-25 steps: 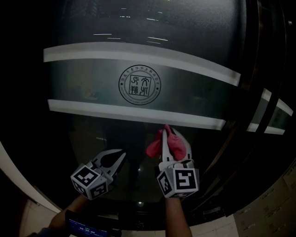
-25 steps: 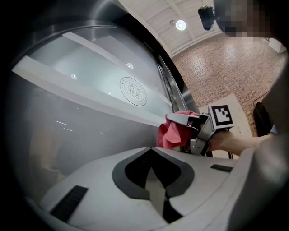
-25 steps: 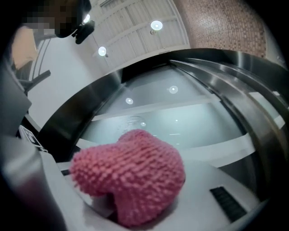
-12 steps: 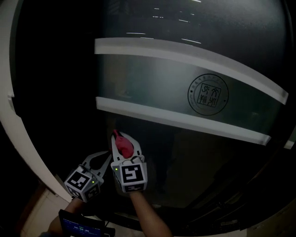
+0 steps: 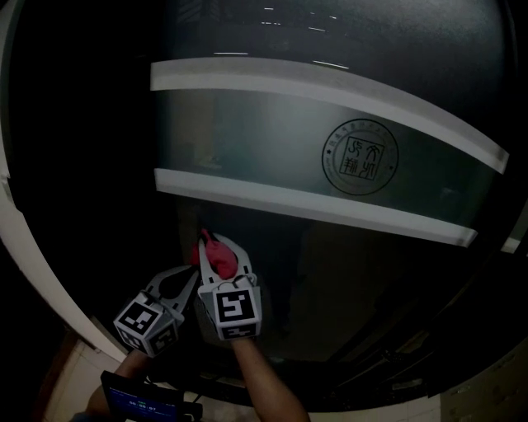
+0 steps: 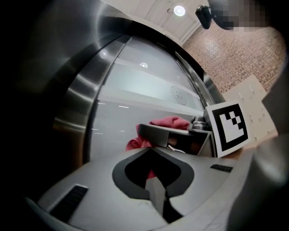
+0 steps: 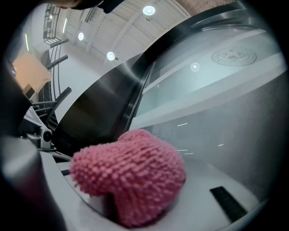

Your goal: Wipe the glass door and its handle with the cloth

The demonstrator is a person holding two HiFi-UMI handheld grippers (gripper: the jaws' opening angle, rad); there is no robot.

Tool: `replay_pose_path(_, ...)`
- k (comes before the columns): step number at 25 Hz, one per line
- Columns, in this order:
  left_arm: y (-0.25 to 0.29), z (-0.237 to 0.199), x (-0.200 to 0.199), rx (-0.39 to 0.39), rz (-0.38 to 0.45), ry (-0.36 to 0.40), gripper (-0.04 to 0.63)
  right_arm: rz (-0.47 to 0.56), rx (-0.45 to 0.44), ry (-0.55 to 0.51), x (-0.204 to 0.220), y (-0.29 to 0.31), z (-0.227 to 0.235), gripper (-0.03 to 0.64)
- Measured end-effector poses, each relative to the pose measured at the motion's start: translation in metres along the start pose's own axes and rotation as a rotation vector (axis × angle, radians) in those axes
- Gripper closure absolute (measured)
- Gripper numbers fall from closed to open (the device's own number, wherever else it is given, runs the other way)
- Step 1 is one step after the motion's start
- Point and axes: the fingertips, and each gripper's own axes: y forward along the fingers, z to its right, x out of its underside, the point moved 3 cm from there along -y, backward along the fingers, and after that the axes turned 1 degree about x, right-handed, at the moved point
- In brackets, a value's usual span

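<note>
Low at left, empty left gripper (image 5: 186, 279) pinched closed. Just beside it, right gripper (image 5: 221, 250) clamped on pink cloth (image 5: 218, 256) — up against dark glass door (image 5: 355, 280), under two frosted bands (image 5: 313, 206) and a round seal (image 5: 360, 157). Ceiling lights (image 7: 149, 10) overhead.

The pink fluffy cloth (image 5: 218, 256), in the right gripper (image 5: 220, 246), lies below-left of the round printed seal (image 5: 360, 157) on the dark glass door (image 5: 272, 124); the left gripper (image 5: 183, 278) is farther left.

Nubby pink cloth (image 7: 131, 176), glossy glass door (image 5: 371, 264), brushed metal frame (image 6: 86, 90)

bunched pink cloth (image 7: 131, 176) against glass door (image 5: 330, 247)
</note>
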Motion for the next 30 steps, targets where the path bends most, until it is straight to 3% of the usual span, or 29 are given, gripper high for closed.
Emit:
replay_pose_path(6, 0.048, 0.071, 0.001, 0.142, 0.01, -0.022, 0.594, -0.028, 0.152, -0.113, -0.011, -0.084, 0.088, 0.566)
replay_pose_path(17, 0.134, 0.226, -0.001, 0.376, 0.03, -0.067, 0.594, -0.108, 0.425, -0.196, -0.027, -0.24, 0.238, 0.566)
replay_pose_path(25, 0.155, 0.266, 0.002, 0.41, 0.024, -0.065, 0.594, -0.132, 0.627, -0.2, -0.045, -0.331, 0.33, 0.566)
replay_pose_path(30, 0.15, 0.258, 0.004, 0.396, 0.02, -0.063, 0.594, -0.15, 0.648, -0.213, -0.046, -0.336, 0.339, 0.568)
